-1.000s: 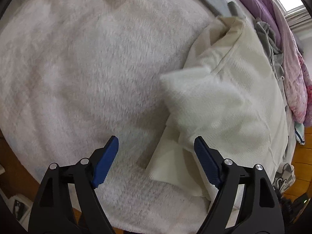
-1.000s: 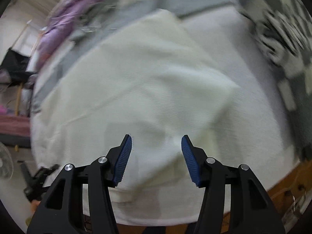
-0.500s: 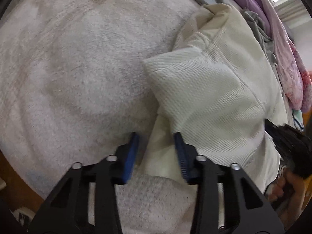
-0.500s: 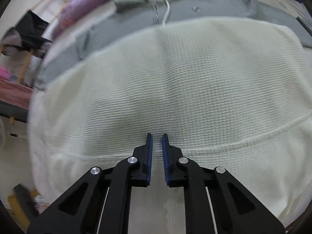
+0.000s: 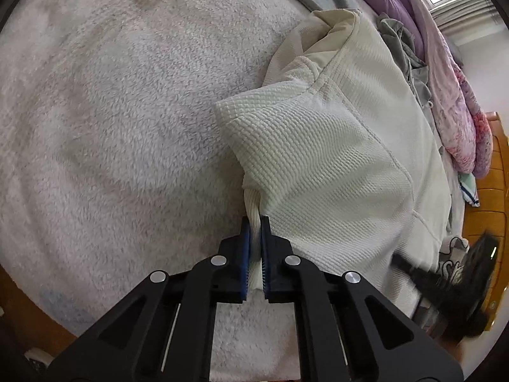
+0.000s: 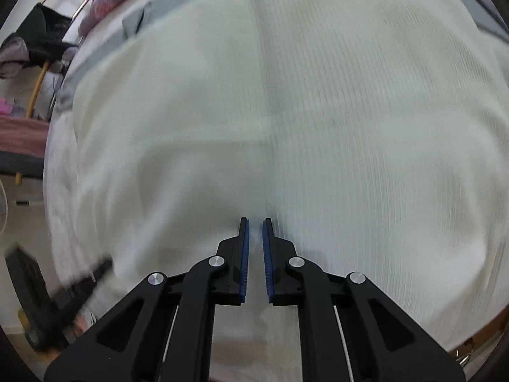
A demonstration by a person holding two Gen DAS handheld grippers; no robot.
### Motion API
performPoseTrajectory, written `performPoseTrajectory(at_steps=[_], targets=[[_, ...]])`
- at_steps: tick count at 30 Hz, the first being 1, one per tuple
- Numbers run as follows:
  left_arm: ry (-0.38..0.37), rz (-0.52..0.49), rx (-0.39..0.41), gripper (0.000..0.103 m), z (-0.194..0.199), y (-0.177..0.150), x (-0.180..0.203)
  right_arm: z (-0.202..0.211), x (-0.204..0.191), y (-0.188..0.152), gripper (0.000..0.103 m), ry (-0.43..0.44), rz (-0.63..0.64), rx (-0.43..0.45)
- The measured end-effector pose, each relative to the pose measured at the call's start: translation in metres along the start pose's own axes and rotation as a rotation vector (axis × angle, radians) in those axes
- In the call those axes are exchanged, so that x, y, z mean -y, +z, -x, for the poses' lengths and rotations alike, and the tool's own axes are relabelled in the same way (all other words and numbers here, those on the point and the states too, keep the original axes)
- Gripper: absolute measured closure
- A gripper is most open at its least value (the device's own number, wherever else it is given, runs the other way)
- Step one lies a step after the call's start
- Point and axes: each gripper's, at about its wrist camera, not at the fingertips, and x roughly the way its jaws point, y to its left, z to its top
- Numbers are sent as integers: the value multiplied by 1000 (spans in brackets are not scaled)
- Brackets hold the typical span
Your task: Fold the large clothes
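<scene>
A cream waffle-knit sweater [image 5: 334,159] lies partly folded on a fluffy white blanket [image 5: 111,127]. My left gripper [image 5: 253,222] is shut on the sweater's ribbed edge [image 5: 251,203], which sticks up between the blue pads. In the right wrist view the same sweater [image 6: 318,111] fills the frame, blurred. My right gripper [image 6: 255,222] hangs low over it with its pads [image 6: 244,254] drawn to a thin slit. Cloth shows through the slit, but I cannot tell if any is pinched. Its blurred black frame [image 5: 461,270] shows at the sweater's lower right edge.
A grey garment [image 5: 404,41] and purple-pink bedding [image 5: 445,79] are heaped beyond the sweater. An orange wooden bed frame [image 5: 496,191] borders the right. Dark clothes on a rack [image 6: 41,31] and a fan [image 6: 3,203] stand beside the bed.
The left jaws went from wide open to closed on the ribbed edge. The right jaws closed, and that gripper swept across and came in close over the sweater, appearing in the left view.
</scene>
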Motion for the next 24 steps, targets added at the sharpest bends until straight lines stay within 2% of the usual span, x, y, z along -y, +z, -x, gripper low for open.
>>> performPoseTrajectory(at_steps=[3,8,11,13,14,16,19,22,24], targets=[[-38,5,10,98,12,-3,-4,-7,9,-16,98,5,-10,9],[-146,23,46,98,45,-6,8,-2,9,-17,97,6,7,32],[-224,40,47,99,60,-4,17,20,-2,-32,85,27,100,109],[-258,36,49,99,67,-2,26,36,-14,-44,69,60,182,159],[-271,30,46,99,67,-1,37,48,-23,-50,64,108,224,186],[-298,30,40,99,70,2,49,64,-38,-60,47,178,288,230],[-320,12,37,99,77,3,64,83,-63,-72,38,287,409,270],[-314,-13,39,99,81,2,76,81,-82,-78,34,299,498,290],[-313,-27,43,99,82,1,83,72,-92,-79,34,305,511,300]])
